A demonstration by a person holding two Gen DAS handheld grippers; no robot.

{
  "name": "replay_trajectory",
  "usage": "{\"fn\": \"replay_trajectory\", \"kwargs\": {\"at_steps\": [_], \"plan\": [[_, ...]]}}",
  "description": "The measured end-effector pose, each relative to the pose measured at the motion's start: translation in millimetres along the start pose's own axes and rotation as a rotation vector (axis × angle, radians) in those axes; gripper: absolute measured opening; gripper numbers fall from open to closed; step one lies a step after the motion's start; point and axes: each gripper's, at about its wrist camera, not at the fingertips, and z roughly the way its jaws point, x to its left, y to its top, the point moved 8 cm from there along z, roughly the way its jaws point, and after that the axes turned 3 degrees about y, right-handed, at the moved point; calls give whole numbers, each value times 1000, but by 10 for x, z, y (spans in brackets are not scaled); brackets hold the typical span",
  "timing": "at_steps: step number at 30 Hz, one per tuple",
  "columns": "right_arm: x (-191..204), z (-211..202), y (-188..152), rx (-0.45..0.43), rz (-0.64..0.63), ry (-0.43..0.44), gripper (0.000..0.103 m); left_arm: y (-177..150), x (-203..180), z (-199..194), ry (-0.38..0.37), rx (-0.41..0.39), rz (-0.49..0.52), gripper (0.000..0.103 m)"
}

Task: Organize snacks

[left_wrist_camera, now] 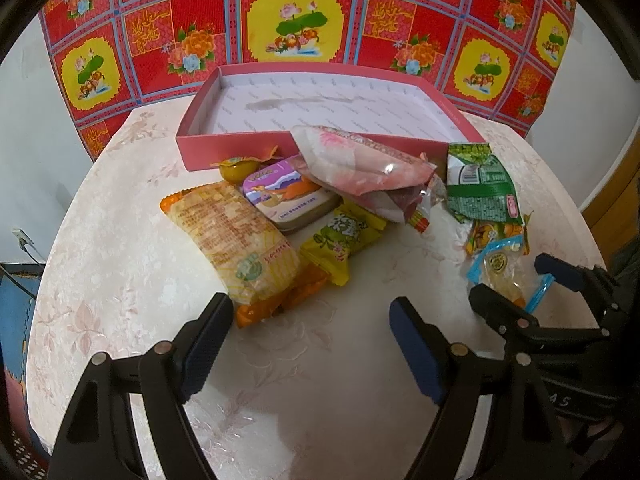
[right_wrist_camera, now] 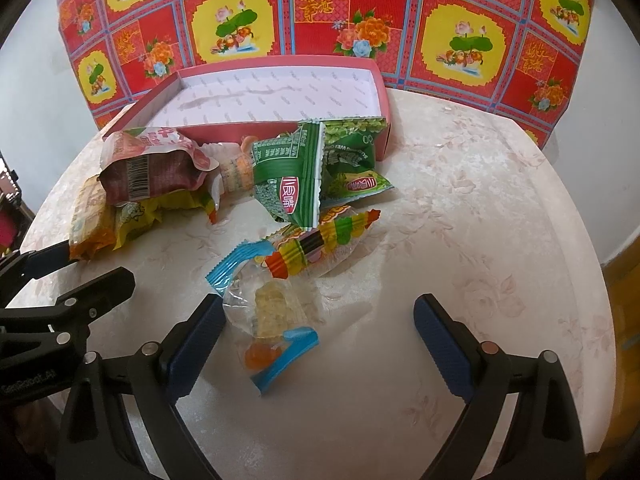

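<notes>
A shallow pink box [left_wrist_camera: 240,148] [right_wrist_camera: 344,130] stands empty at the table's far side. Snacks lie piled in front of it: an orange cracker pack [left_wrist_camera: 236,240], a purple tin [left_wrist_camera: 286,196], a yellow packet [left_wrist_camera: 340,240], a pink-white bag [left_wrist_camera: 360,164] [right_wrist_camera: 156,168], green bags [left_wrist_camera: 478,184] [right_wrist_camera: 296,176], a striped candy pack [right_wrist_camera: 320,244], and a clear blue-edged packet [right_wrist_camera: 272,312] [left_wrist_camera: 500,272]. My left gripper [left_wrist_camera: 312,312] is open just before the cracker pack. My right gripper [right_wrist_camera: 320,312] is open, straddling the blue-edged packet; it shows in the left wrist view [left_wrist_camera: 516,276].
The round table [right_wrist_camera: 460,240] has a pale floral cloth. A red and yellow patterned cloth [left_wrist_camera: 296,20] hangs behind it. An orange-lidded jelly cup [left_wrist_camera: 238,168] sits by the box's front wall.
</notes>
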Motion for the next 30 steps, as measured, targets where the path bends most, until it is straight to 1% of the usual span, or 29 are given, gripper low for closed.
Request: {"fn": "replay_trajectory", "kwargs": {"at_steps": [8,12,14,21,24,30], "plan": [[0,-2,-1,-5,-2,2,97,-9,-7,5,15,2,8,84],[0,-12,-17,-6,-13,12,96,-12,-31,24,40,5,44,84],[3,-20,-39,-4,-20,16,96,-21,-27,23,37,3,58,84],[1,-27,-48,-3,-23,20,96,-27,225,-5,43,-8,-2,84],[0,-31,-51,-7,-20,26,96,-28,308,-28,26,-15,-20,84],[-8,-71,-61,-17,0,69,96,-29,400,-70,-19,-16,-49,83]]}}
